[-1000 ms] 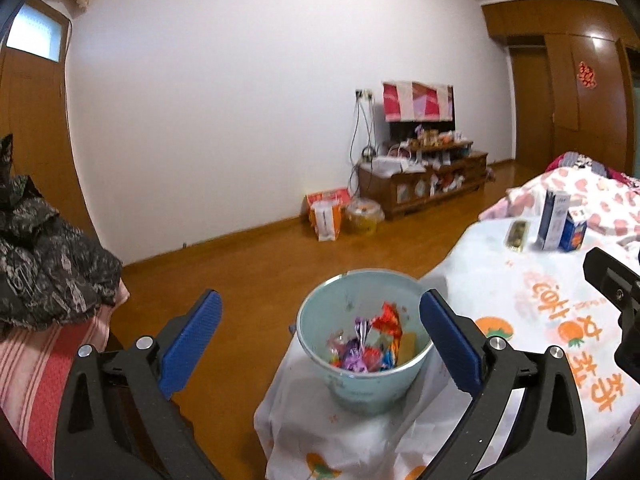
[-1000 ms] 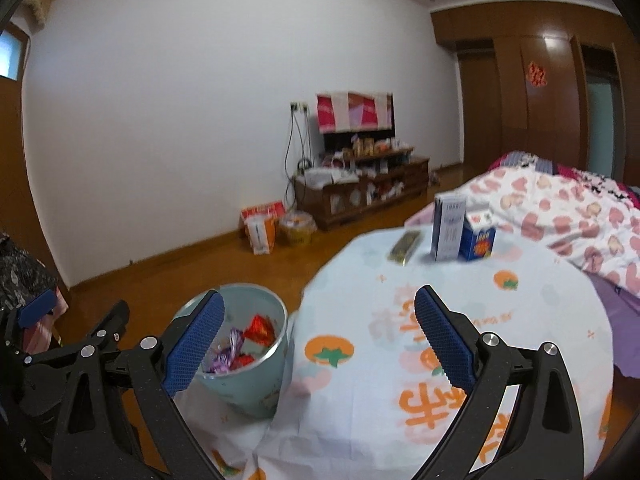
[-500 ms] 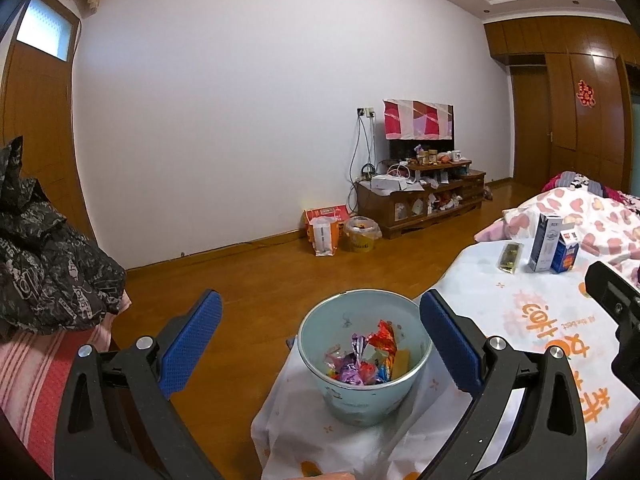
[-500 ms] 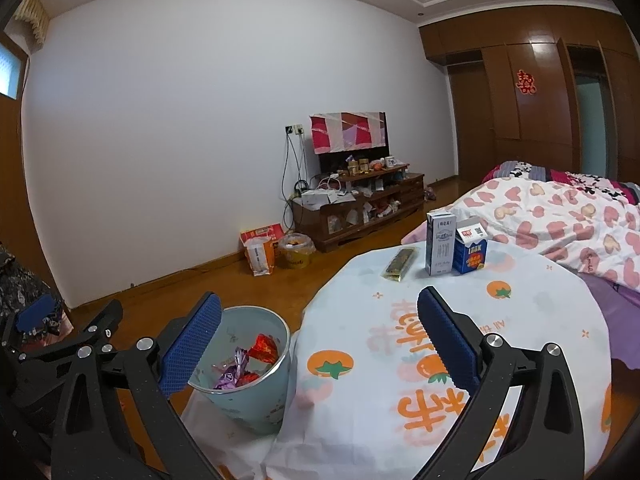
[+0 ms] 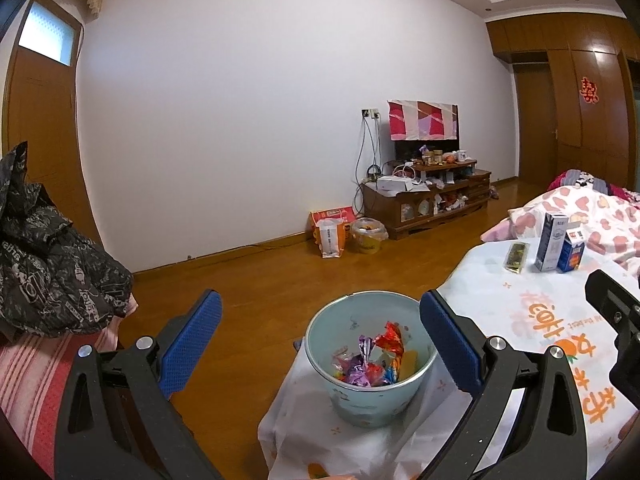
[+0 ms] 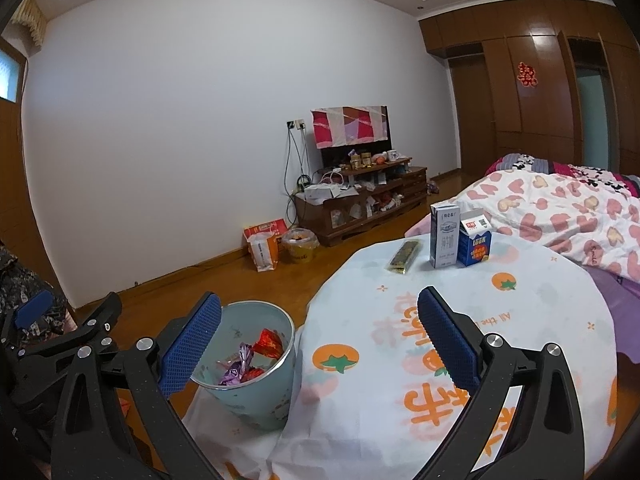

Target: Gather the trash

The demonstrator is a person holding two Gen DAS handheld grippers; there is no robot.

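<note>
Two tools, both spread wide and holding nothing. The left tool (image 5: 320, 344) is held level above the bin (image 5: 370, 360), which sits at the tabletop's (image 6: 460, 300) left edge, already holding wrappers (image 5: 372, 360). The right tool (image 6: 320, 344) hangs level over the tabletop's near half, aimed across it. At the far edge stand two cartons (image 6: 460, 240) beside a flat packet (image 6: 405, 256), likely the trash left to collect.

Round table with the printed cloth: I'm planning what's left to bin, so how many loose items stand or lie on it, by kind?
Upright cartons: 2, a tall white milk carton and a short blue carton
Flat dark-and-gold wrappers: 1
Total: 3, on the white orange-print tablecloth
</note>
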